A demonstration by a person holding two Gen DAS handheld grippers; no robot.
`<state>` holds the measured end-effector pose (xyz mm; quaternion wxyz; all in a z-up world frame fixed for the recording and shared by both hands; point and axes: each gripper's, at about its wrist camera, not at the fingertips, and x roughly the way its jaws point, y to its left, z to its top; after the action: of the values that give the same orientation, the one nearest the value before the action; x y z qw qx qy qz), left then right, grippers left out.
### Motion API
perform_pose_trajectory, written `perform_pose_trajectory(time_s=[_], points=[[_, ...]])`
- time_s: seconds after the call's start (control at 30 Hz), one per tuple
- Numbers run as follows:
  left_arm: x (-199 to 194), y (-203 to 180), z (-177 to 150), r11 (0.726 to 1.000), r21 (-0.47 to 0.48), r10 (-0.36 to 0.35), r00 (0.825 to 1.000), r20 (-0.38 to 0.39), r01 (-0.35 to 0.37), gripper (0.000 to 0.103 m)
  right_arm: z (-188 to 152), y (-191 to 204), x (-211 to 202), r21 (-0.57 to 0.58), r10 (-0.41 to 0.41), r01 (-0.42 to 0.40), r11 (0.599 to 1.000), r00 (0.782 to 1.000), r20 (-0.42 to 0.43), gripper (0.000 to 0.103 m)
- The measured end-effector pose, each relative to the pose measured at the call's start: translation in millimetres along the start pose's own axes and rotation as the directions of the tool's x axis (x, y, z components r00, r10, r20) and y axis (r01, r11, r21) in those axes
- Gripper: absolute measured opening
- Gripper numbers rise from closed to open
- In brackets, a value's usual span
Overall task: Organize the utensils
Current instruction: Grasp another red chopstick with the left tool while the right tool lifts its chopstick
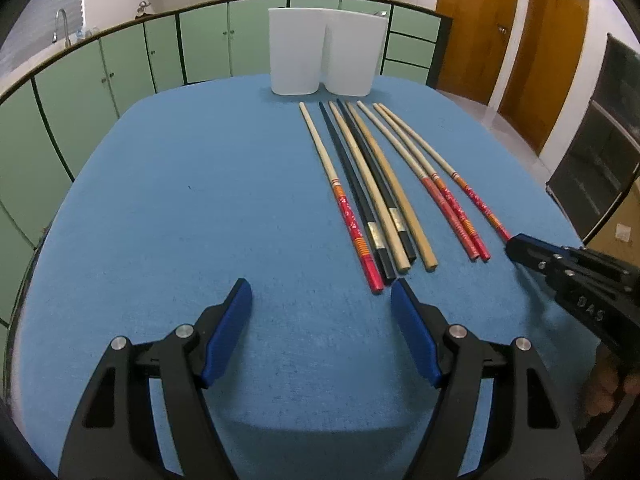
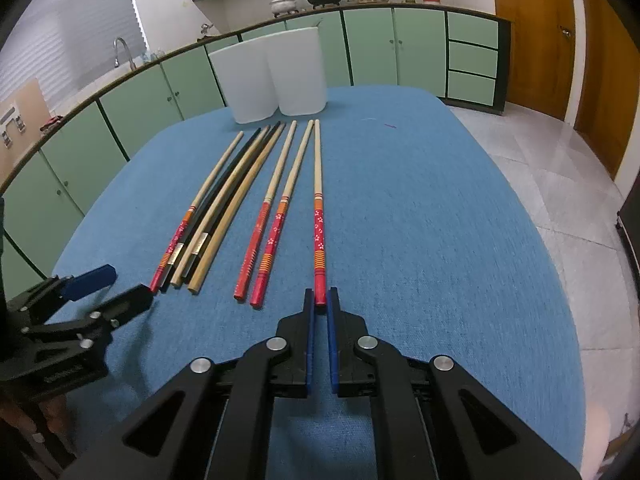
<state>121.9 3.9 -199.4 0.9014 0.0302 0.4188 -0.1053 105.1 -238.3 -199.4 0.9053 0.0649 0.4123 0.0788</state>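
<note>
Several chopsticks lie side by side on the blue table (image 1: 200, 208): red-handled, black (image 1: 352, 184) and plain wooden ones (image 1: 384, 176). A white two-part holder (image 1: 324, 52) stands at the far edge; it also shows in the right wrist view (image 2: 276, 76). My right gripper (image 2: 320, 298) is shut on the near end of the rightmost red-handled chopstick (image 2: 319, 236), which lies flat on the table. It shows from the side in the left wrist view (image 1: 516, 244). My left gripper (image 1: 322, 292) is open and empty, just short of the left group's near ends.
Green cabinets (image 1: 120, 76) and a counter with pots run behind the table. Wooden doors (image 1: 536, 48) stand at the right. Tiled floor (image 2: 560, 184) lies past the table's right edge. The left gripper shows at the left in the right wrist view (image 2: 112, 292).
</note>
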Motion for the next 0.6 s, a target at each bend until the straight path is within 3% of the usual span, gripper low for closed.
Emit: perform_pose_trajectory(time_s=[0.23, 0.5, 0.6], points=[[1.9, 10.2, 3.1, 0.998, -0.023, 0.060, 0.998, -0.004, -0.060, 0.070, -0.7, -0.7, 0.4, 0.006, 0.003, -0.003, 1.000, 1.000, 0.003, 0.006], [1.3, 1.8, 3.9, 1.000, -0.003, 0.027, 1.000, -0.003, -0.027, 0.068, -1.7, -0.7, 0.6, 0.010, 0.005, -0.005, 1.000, 1.000, 0.005, 0.006], [3.0, 0.2, 5.4, 1.000, -0.001, 0.026, 1.000, 0.002, -0.026, 0.060, -1.3, -0.9, 1.4, 0.013, 0.006, -0.007, 1.000, 1.000, 0.006, 0.006]])
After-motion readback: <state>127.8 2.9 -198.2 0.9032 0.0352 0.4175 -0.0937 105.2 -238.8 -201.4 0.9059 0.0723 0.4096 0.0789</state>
